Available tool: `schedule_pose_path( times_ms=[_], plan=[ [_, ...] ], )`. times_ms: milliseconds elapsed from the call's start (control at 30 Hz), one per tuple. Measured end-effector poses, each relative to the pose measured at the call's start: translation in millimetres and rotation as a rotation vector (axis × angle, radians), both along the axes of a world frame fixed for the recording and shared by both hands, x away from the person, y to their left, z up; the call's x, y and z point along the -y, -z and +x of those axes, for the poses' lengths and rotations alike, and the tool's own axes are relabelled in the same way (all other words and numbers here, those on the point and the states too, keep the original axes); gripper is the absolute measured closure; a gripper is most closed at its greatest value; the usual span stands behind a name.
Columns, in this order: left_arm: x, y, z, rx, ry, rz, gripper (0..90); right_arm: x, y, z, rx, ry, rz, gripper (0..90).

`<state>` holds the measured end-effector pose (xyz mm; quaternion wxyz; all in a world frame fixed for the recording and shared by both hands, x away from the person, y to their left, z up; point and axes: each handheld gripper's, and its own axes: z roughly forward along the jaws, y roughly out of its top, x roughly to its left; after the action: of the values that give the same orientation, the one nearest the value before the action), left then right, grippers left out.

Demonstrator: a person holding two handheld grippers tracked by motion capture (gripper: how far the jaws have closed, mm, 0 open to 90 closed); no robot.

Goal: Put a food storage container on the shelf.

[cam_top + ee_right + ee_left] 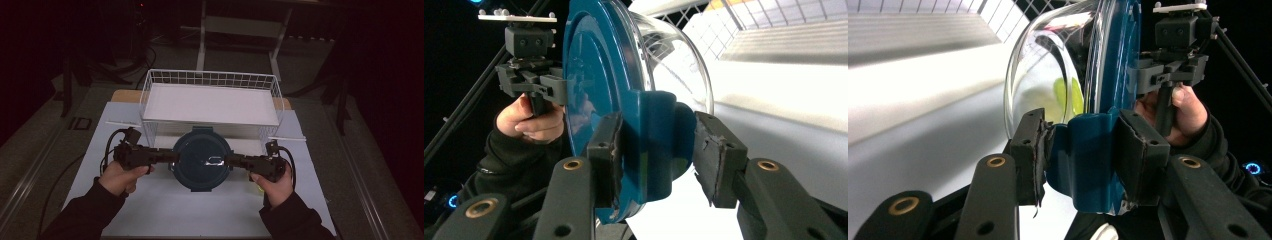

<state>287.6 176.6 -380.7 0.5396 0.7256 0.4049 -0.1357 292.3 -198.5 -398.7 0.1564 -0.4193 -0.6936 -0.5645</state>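
Container [202, 159], round, clear glass bowl with a dark teal clip-lid, sits between the two hand-held grippers, just in front of the white wire basket [210, 80] and over the white sheet on the bench [165, 210]. From the high view I can't say for sure if it's clear of the bench or resting on it; looks carried.

Left hand-held gripper [1083, 160]: jaws clamped across the teal latch tab [1088, 165] on its side, pads pressing on both faces. Right hand-held gripper [659, 160]: same grab on the opposite tab [654, 145]; inner pad is hard against the lid side, outer pad sits at the bowl-side bulge of the tab, contact there hard to confirm.

Why this hold:
- Bowl is smooth curved glass and too wide for one jaw pair; tabs are the only flat, jaw-sized features.
- Tabs are diametrically opposite, so a two-sided pinch keeps it level and stops it rolling.
- Lid on top, so contents stay put; something yellow-green [1068, 95] shows through the glass.

Judgement: heading for the basket shelf [210, 102], which lies straight ahead with room for it. Risk: uneven lift tilts it or a tab unlatches.
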Motion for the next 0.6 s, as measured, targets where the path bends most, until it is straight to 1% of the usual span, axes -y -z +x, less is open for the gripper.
schedule_pose_path(
  times_ms=[67, 100, 133, 200, 267, 300, 333, 467, 533, 600],
  plan=[
    [2.4, -4.9, 4.9, 0.007, 0.006, 0.001, 57.5, 2.2, -4.1, 2.5, 0.003, 0.01, 0.003, 57.1],
    [2.4, -4.9, 4.9, 0.007, 0.006, 0.001, 57.5, 2.2, -4.1, 2.5, 0.003, 0.01, 0.003, 57.1],
    [5.1, -9.7, 10.5, 0.01, 0.009, 0.001, 57.5, 3.7, -6.1, 4.2, 0.006, 0.012, 0.007, 57.1],
    [7.6, -14.4, 14.9, 0.015, 0.011, 0.001, 57.5, 7.4, -12.2, 8.8, 0.013, 0.023, 0.01, 57.1],
    [10.5, -19.9, 18.7, 0.021, 0.012, 0.005, 57.5, 10.3, -16.5, 12.0, 0.015, 0.034, 0.019, 57.2],
    [10.5, -19.9, 18.7, 0.021, 0.012, 0.005, 57.5, 10.3, -16.5, 12.0, 0.015, 0.034, 0.019, 57.2],
    [13.6, -26.8, 24.4, 0.03, 0.014, 0.009, 57.5, 14.3, -23.2, 17.4, 0.023, 0.045, 0.027, 57.1],
    [18.0, -38.6, 35.1, 0.039, 0.02, 0.016, 57.5, 17.3, -30.5, 23.3, 0.031, 0.054, 0.031, 57.1],
    [20.0, -44.3, 40.6, 0.045, 0.024, 0.019, 57.5, 20.1, -38.0, 30.0, 0.036, 0.062, 0.034, 57.0],
    [21.6, -49.3, 46.2, 0.051, 0.029, 0.022, 57.5, 20.9, -40.3, 32.1, 0.038, 0.067, 0.037, 57.0]
  ],
)
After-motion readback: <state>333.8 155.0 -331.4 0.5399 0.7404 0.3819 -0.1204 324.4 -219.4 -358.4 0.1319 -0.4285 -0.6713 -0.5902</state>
